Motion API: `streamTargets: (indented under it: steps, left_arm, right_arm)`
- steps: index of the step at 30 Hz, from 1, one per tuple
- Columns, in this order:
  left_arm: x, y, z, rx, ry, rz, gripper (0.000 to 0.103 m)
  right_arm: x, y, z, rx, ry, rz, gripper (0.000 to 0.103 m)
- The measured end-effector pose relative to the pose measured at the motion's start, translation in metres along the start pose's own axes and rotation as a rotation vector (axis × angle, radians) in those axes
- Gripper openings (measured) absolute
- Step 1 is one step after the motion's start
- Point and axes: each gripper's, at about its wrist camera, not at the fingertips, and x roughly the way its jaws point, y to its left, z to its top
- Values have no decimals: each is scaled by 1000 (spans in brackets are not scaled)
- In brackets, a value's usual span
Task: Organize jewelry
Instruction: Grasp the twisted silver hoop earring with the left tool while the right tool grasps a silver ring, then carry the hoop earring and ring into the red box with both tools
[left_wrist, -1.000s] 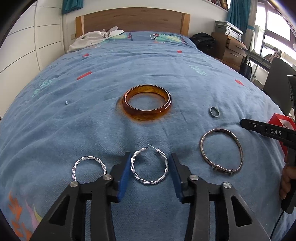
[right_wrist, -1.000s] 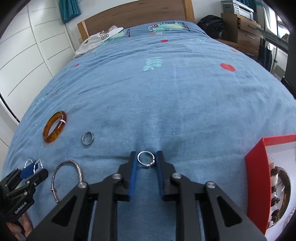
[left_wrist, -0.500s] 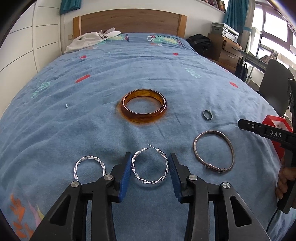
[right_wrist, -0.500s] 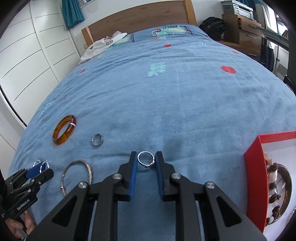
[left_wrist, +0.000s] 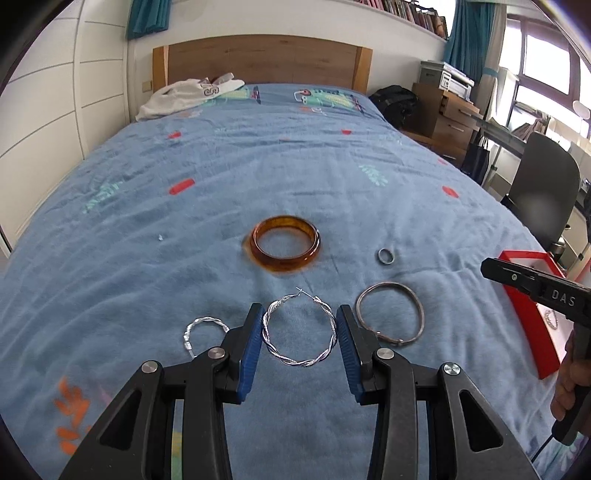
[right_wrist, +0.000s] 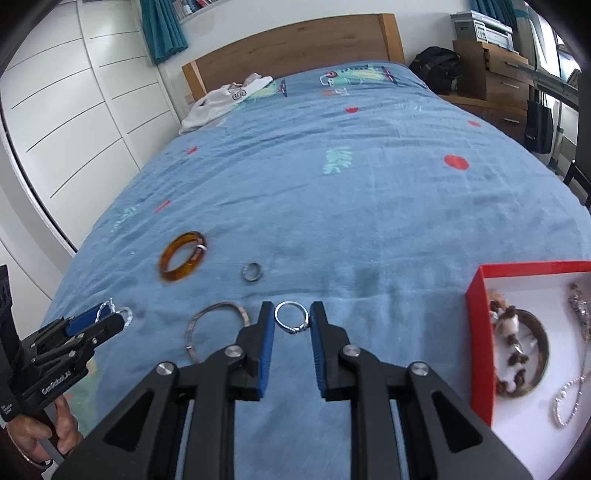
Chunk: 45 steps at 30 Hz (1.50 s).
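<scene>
On the far left of the bed, a twisted silver hoop is lying loose on the blue cover, and just beside it we are pinching its twin, the second twisted hoop earring, edge to edge between the blue pads of the left gripper, so the thin wire is not slipping. Beyond it the amber bangle is lying flat; to its right the small band ring and silver bangle are waiting, well apart for easy picking. With the right gripper we are clamping a thin silver ring narrowly, likely bound for the red box at far right, where other pieces are already gathering.
</scene>
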Motion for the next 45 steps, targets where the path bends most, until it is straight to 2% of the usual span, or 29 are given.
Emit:
streamTargets:
  steps: [5, 10, 16, 23, 34, 39, 45]
  left_arm:
    - [-26, -9, 3, 16, -19, 4, 39]
    - [-48, -31, 6, 35, -35, -11, 39]
    - [-64, -72, 10, 41, -49, -66, 39]
    - [-59, -142, 12, 73, -38, -160, 39]
    - [-19, -255, 6, 171, 35, -285, 39]
    - [2, -290, -6, 206, 81, -323, 39]
    - [20, -310, -21, 224, 133, -337, 39]
  right_arm:
    - [-37, 7, 0, -6, -33, 4, 18]
    - [-74, -5, 0, 7, -64, -11, 18]
    - [-121, -37, -7, 21, -92, -50, 18]
    - [-158, -96, -20, 37, -84, -114, 18]
    - [-163, -184, -52, 73, -6, -174, 18]
    - [-150, -210, -64, 84, 44, -167, 18]
    - [-134, -226, -74, 89, 83, -140, 18]
